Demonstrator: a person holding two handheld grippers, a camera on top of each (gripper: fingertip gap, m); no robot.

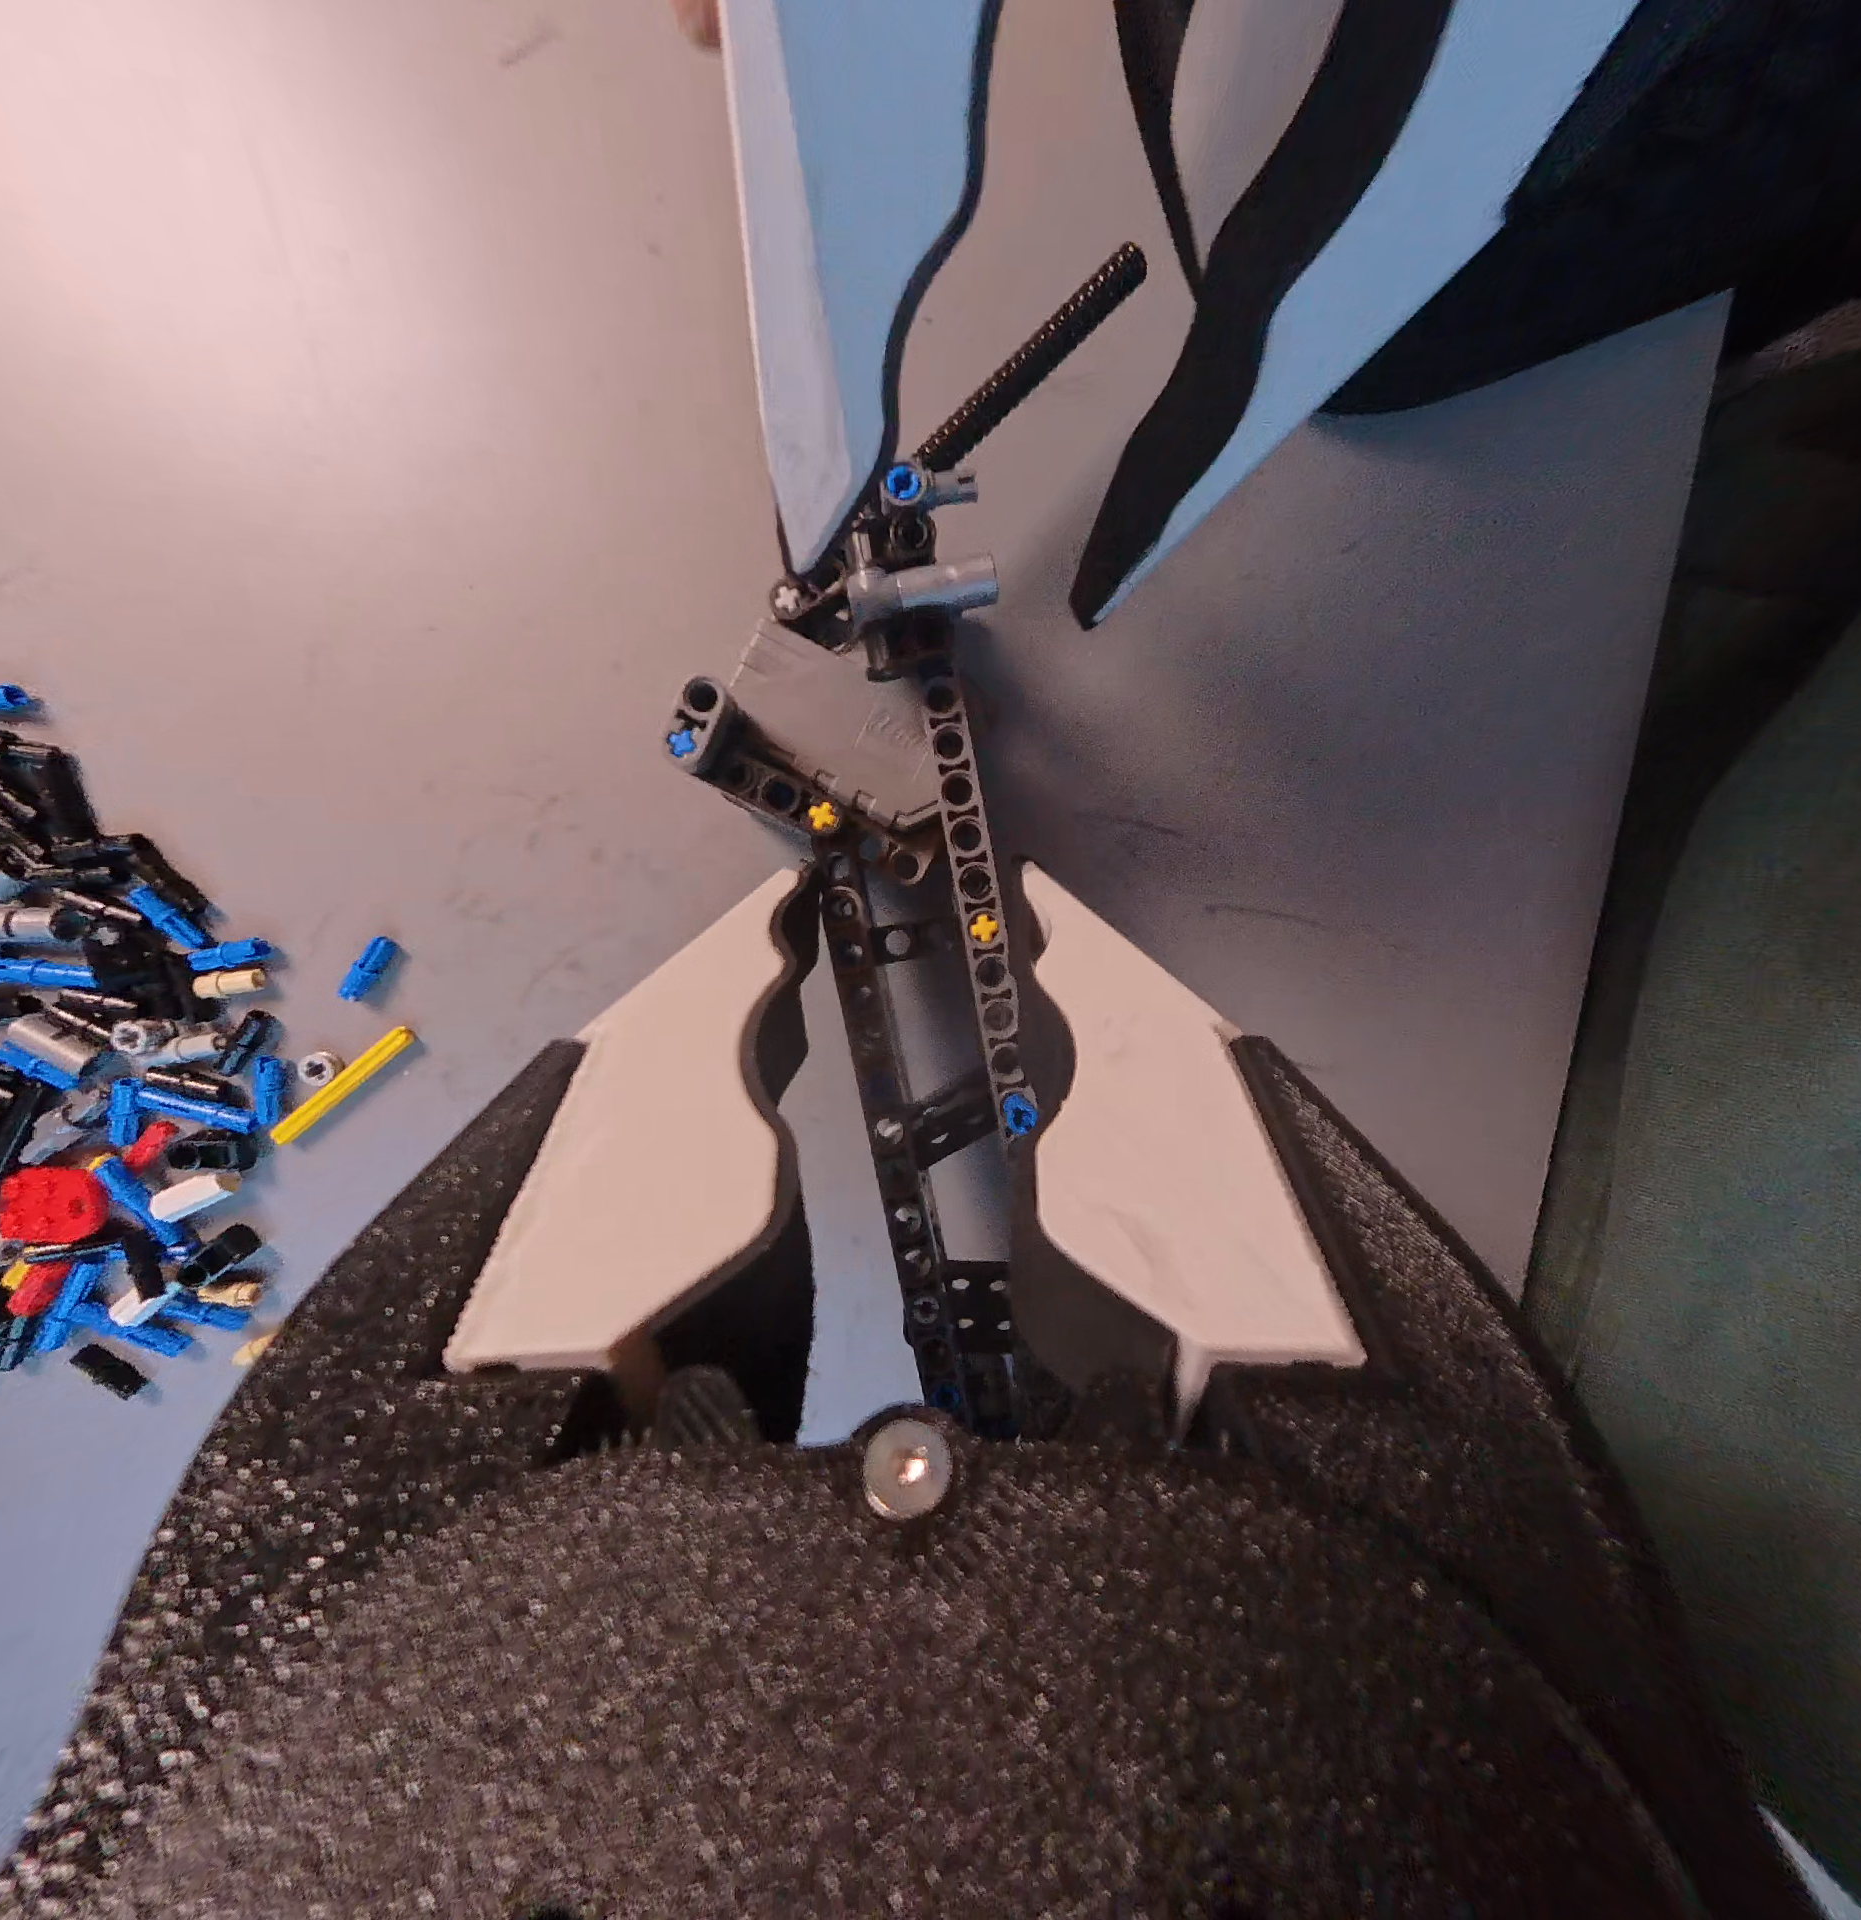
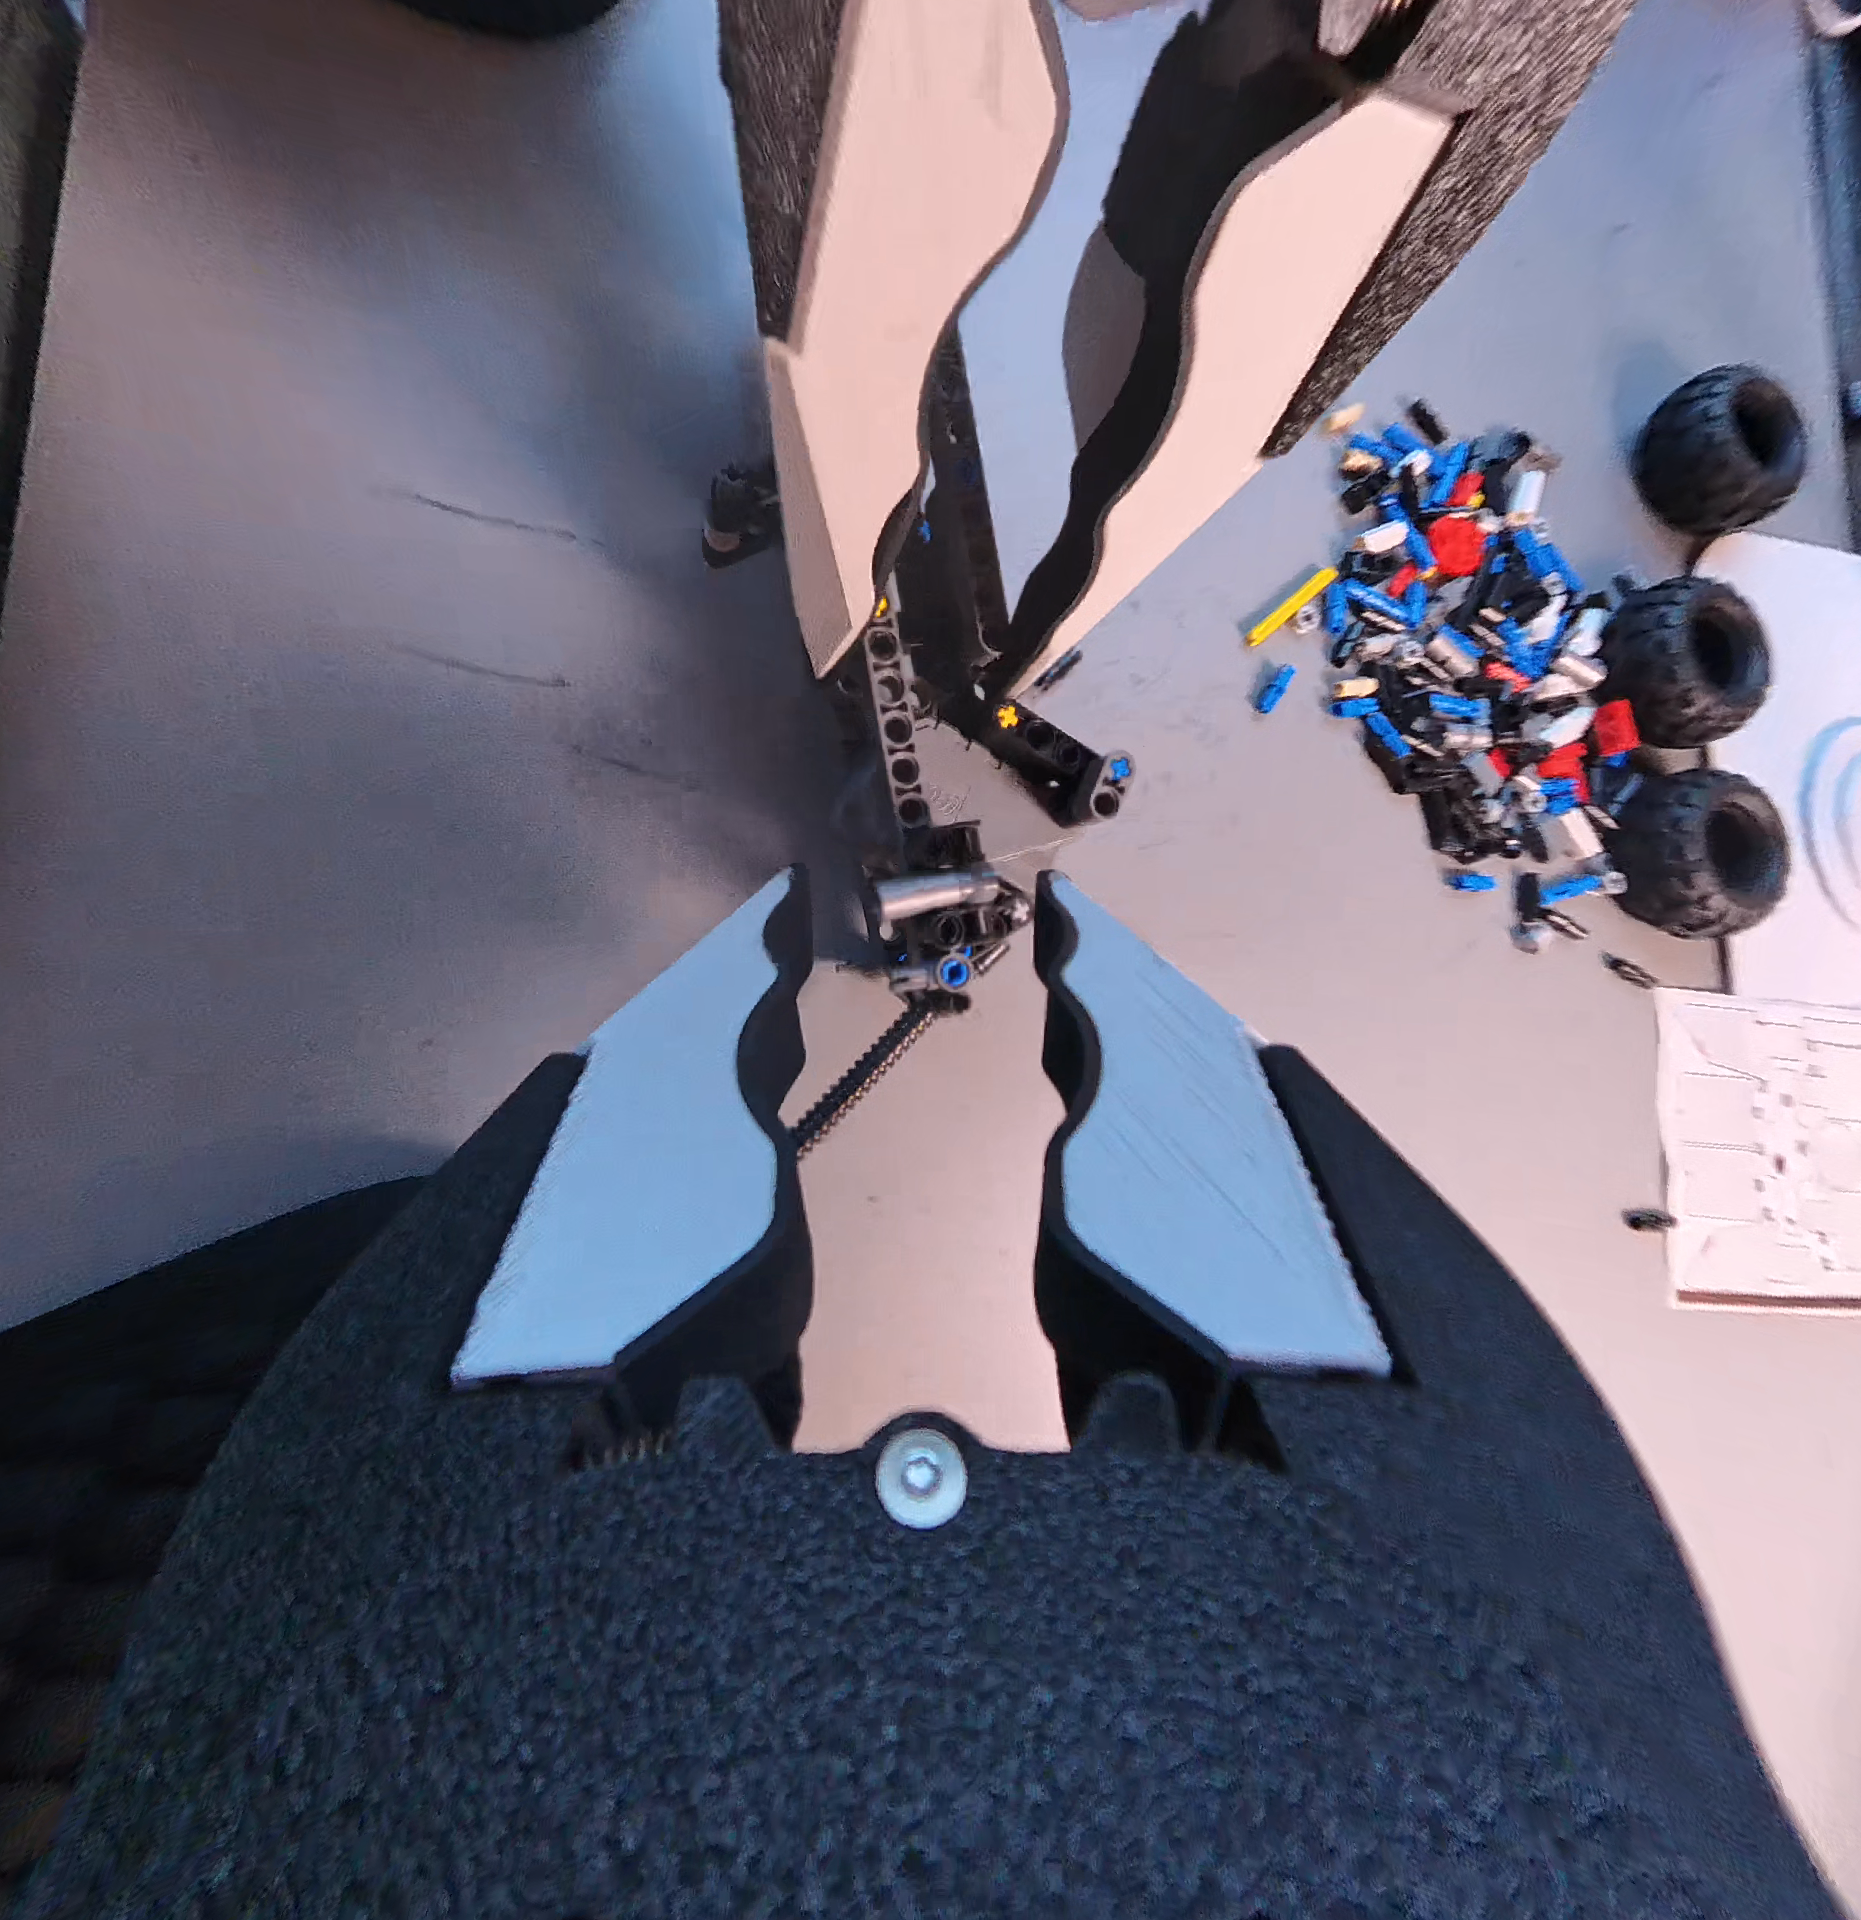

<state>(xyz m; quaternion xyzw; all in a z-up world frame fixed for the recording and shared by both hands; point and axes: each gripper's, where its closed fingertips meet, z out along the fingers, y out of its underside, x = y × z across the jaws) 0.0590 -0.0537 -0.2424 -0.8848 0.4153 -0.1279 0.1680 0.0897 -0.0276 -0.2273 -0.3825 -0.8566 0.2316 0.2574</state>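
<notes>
We held the frame (image 1: 910, 997) mid-picture between our left gripper (image 1: 910, 883) fingers, closed on its beams, our right gripper (image 2: 918, 883) gaped around its far end, parts pile (image 2: 1477, 644) upper right.

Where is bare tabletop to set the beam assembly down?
Bare table lies on the side of the beam assembly away from the loose parts pile. Crowded: that pile, three black tyres and the paper sheets beyond it.

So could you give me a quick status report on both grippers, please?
Left gripper shut on beam assembly. Right gripper open at the assembly's connector end, one finger touching it. Loose parts pile and tyres off to the side.
</notes>
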